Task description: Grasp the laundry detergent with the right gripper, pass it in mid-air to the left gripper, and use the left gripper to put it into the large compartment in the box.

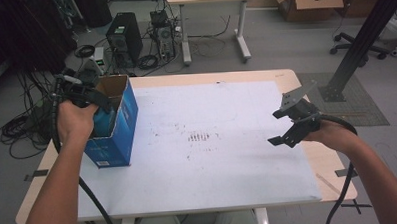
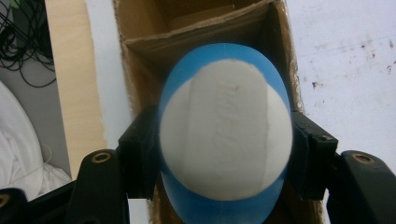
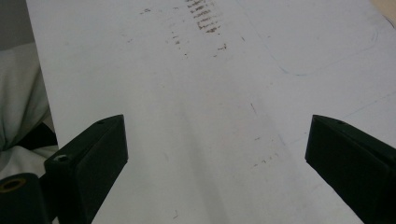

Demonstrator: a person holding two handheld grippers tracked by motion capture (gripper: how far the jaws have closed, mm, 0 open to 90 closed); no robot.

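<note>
Overhead, blue-and-white ball [image 2: 226, 135] clamped in left gripper [image 2: 226, 158] jaws, right gripper [image 3: 217, 149] jaws apart

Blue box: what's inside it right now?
The blue box shows bare cardboard walls and a flap. The left gripper holds a blue-and-white ball over its opening, hiding the bottom.
</note>
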